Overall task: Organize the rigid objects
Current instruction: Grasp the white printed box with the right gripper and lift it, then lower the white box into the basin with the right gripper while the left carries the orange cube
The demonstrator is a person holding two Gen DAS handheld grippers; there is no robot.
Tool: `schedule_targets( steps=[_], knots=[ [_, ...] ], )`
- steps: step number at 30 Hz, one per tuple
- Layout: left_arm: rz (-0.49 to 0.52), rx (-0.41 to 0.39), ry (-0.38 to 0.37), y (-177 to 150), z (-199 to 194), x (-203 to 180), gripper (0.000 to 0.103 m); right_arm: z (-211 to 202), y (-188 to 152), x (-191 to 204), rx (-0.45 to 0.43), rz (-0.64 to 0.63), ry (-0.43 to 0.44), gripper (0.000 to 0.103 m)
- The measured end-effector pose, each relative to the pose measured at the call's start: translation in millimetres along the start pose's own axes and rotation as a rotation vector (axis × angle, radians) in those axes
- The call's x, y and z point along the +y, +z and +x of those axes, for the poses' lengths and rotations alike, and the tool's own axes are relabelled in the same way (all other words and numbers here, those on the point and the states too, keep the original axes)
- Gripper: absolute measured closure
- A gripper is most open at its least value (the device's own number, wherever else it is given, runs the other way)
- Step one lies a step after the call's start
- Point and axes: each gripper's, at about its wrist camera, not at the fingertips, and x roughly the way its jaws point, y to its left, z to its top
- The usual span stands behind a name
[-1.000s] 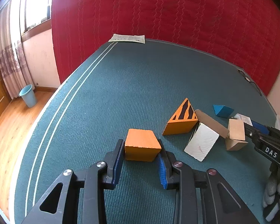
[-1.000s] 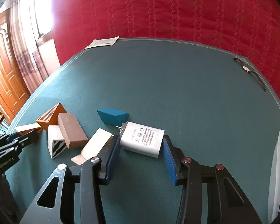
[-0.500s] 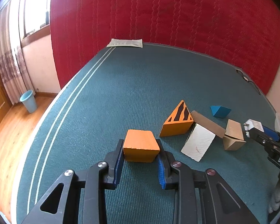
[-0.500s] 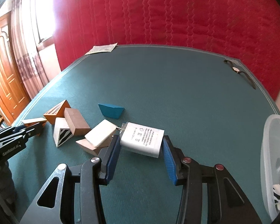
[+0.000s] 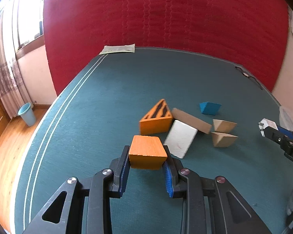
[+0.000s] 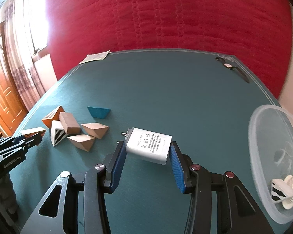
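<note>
Left wrist view: the left gripper (image 5: 146,162) has its jaws clenched on an orange block (image 5: 147,152), low in the middle of the frame. The block sits right at the jaw tips, its broad wood-grain top facing up and its long axis running across the frame from pad to pad; it is lifted clear of the green surface (image 5: 111,101). Just beyond it, right of centre, lies a cluster: an orange striped wedge (image 5: 156,120), a white block (image 5: 180,138) leaning against a brown block (image 5: 191,120), and two tan wedges (image 5: 223,134). A blue wedge (image 5: 210,108) lies apart, further up and right. Only this view shows a blue bin (image 5: 27,114) on the wooden floor at the left edge. The right gripper (image 5: 271,131) enters from the right edge, a white adapter (image 5: 266,123) at its tip.

Right wrist view: the right gripper (image 6: 147,152) grasps the white adapter (image 6: 148,148) between its blue pads, low in the centre. The printed label faces up, the long axis runs across the frame, and the metal prongs point to the left, past the left pad. Only here does a clear plastic container (image 6: 263,120) show, at the right edge, with white pieces inside. A wristwatch (image 6: 232,68) lies in the upper right of the surface and a paper sheet (image 6: 95,57) in the upper left. The block cluster sits at the middle left, with the left gripper (image 6: 32,135) at the left edge, block in its jaws.
</note>
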Motion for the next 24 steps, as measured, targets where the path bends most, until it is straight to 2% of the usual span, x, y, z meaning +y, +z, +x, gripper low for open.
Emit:
schedule_targets(
  steps=[9, 24],
  knots=[
    [0.04, -0.002, -0.03, -2, -6, -24, 0.071, -28, -9, -39, -0.038, 0.055, -0.05, 0.057],
    [0.095, 0.003, -0.082, -7, -14, -66, 0.071, -61, -19, -128, -0.096, 0.199, -0.217, 0.057]
  ],
)
